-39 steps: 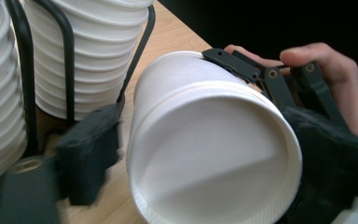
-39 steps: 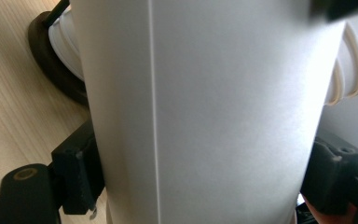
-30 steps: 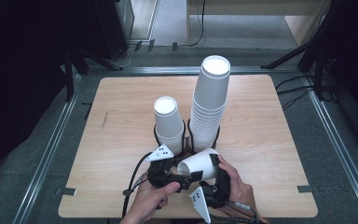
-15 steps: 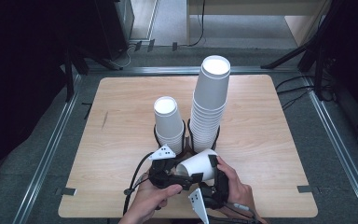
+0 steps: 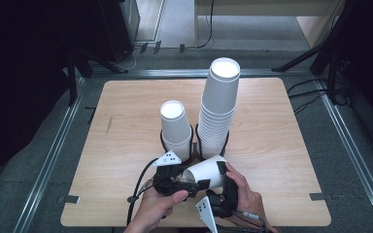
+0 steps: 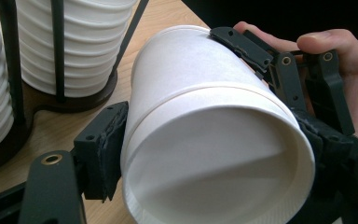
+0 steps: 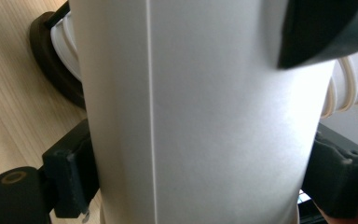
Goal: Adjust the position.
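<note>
Paper cup (image 5: 205, 171) clamped sideways between both hand-held grippers, left (image 5: 187, 183) closing, right (image 5: 222, 187) easing, wooden table (image 5: 126, 126), grey floor (image 5: 39, 160).

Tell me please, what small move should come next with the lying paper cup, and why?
Probably open the right claw fully off the paper cup. Both claws grip it above the table. The left claw has just been closing its jaws and the right opening, so it looks like a handover. The left could then carry it to the short stack.
</note>
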`<state>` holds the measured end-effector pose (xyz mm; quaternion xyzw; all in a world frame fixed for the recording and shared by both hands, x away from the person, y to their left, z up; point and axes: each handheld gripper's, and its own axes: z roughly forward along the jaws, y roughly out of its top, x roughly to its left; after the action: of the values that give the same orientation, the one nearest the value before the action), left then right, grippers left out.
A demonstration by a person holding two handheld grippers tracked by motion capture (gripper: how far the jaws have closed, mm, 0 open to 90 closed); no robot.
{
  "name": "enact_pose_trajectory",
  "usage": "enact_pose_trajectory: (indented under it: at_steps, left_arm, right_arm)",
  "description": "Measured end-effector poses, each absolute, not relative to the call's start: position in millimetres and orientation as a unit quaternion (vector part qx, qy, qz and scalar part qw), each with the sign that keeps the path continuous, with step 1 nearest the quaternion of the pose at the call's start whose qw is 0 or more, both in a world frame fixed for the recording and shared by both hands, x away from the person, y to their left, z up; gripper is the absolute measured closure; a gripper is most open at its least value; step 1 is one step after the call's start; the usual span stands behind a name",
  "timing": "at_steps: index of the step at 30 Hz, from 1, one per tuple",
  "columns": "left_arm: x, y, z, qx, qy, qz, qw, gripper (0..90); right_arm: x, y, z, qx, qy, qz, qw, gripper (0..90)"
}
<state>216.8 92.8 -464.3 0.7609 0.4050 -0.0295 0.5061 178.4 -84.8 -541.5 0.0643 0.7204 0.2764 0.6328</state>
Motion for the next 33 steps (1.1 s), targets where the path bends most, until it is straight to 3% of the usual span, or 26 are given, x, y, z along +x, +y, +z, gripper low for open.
enact_pose_trajectory:
  at_steps: [13, 24, 33]
  left_arm:
    - [216.7, 96.8, -462.6, 0.764, 0.398, -0.027, 0.508, 24.6]
    - [216.9, 100.0, -461.5, 0.763, 0.396, -0.023, 0.510, 25.0]
    - [219.2, 102.0, -459.4, 0.757, 0.394, -0.025, 0.520, 25.1]
  right_arm:
    - [179.4, -86.0, -545.1, 0.057, 0.718, 0.272, 0.638, 4.4]
    - [177.7, -89.7, -544.3, 0.045, 0.716, 0.275, 0.640, 5.2]
    - [169.1, -96.8, -541.1, 0.042, 0.724, 0.294, 0.623, 0.0]
